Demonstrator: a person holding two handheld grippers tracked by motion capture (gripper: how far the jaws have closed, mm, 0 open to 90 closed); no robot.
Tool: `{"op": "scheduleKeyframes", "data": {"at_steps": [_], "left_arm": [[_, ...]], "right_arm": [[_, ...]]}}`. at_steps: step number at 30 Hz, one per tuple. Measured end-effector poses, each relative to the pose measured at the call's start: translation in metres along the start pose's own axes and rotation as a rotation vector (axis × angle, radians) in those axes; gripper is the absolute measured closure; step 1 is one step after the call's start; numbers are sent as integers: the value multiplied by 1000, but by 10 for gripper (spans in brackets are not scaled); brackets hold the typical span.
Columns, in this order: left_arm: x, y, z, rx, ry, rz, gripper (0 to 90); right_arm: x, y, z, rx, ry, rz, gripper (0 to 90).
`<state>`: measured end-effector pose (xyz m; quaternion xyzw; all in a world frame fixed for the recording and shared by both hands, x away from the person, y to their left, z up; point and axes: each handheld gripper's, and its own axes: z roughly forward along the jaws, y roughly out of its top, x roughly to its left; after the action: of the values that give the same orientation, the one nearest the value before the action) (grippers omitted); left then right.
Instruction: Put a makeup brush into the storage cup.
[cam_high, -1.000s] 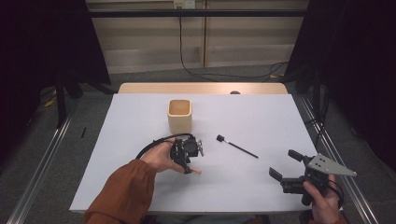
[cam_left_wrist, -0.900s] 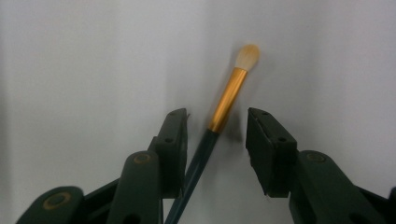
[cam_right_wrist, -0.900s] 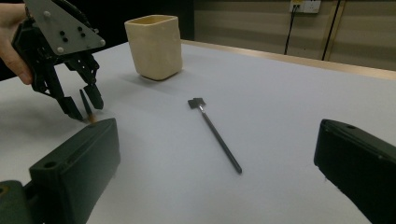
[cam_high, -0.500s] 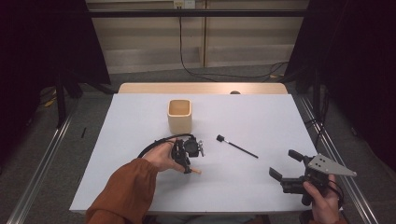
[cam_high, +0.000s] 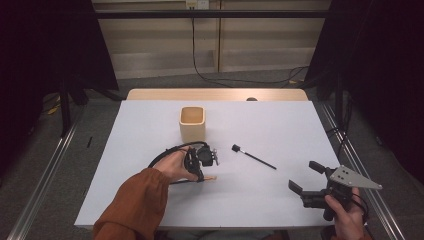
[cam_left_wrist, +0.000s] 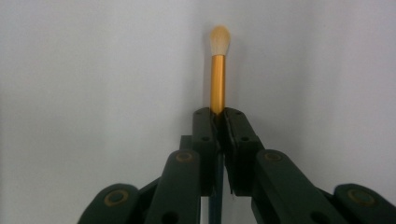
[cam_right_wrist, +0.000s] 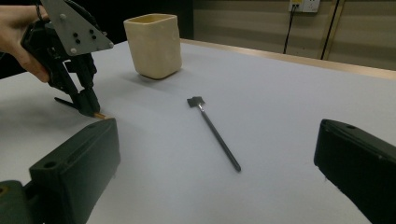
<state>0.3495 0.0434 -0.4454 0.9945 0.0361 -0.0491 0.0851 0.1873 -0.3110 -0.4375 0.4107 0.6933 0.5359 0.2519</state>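
Brush pinched low on the white table, second brush waiting

Working across from nine o'clock: the left gripper (cam_high: 204, 167) is tipped down at the table (cam_high: 150, 120), its jaws pressed together on the handle of a small makeup brush (cam_left_wrist: 218, 70). The gold ferrule and pale bristle tip stick out past the jaw tips, and the brush lies nearly flat against the sheet, so I judge the grip is low on the stem in order to lift it cleanly. At twelve o'clock from that gripper stands a cream square cup (cam_high: 192, 123), upright and open-topped, near enough to be the likely place for the brush. Toward three o'clock lies a thin black brush (cam_high: 253, 157), apart from everything. At five o'clock the right gripper (cam_high: 306, 179) hovers with jaws spread wide, holding nothing, probably ready for that one. No brand, label or writing is readable anywhere.
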Motion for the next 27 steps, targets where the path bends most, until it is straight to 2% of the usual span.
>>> {"op": "scheduleKeyframes", "data": {"at_steps": [2, 5, 8, 10, 12, 16, 21, 22, 24, 27], "left_arm": [[0, -1, 1, -15, 7, -15, 842], [3, -5, 0, -35, -12, -51, 842], [5, -8, -1, -54, -18, -73, 842], [6, -9, -1, -63, -36, -85, 842], [6, -9, -1, -71, -32, -98, 843], [8, -11, -2, -80, -33, -100, 842], [9, -15, -7, -130, -51, -131, 842], [10, -15, -10, -128, -62, -119, 842], [9, -16, -12, -148, -71, -129, 842], [7, -18, -17, -184, -64, -131, 842]], "right_arm": [[0, 0, 0, 1, 0, 0, 0], [0, 0, 0, 2, -1, -1, 0], [0, 0, 0, 4, -1, 1, 0], [0, 0, 0, 5, 0, 2, 0], [0, 0, 0, 4, -1, 0, 0], [0, 0, 0, 4, -2, 1, 0], [0, 0, 0, 5, -1, 2, 0], [0, 0, 0, 5, -1, 2, 0], [0, 0, 0, 5, -1, 1, 0], [0, 0, 0, 5, -2, 1, 0]]}}
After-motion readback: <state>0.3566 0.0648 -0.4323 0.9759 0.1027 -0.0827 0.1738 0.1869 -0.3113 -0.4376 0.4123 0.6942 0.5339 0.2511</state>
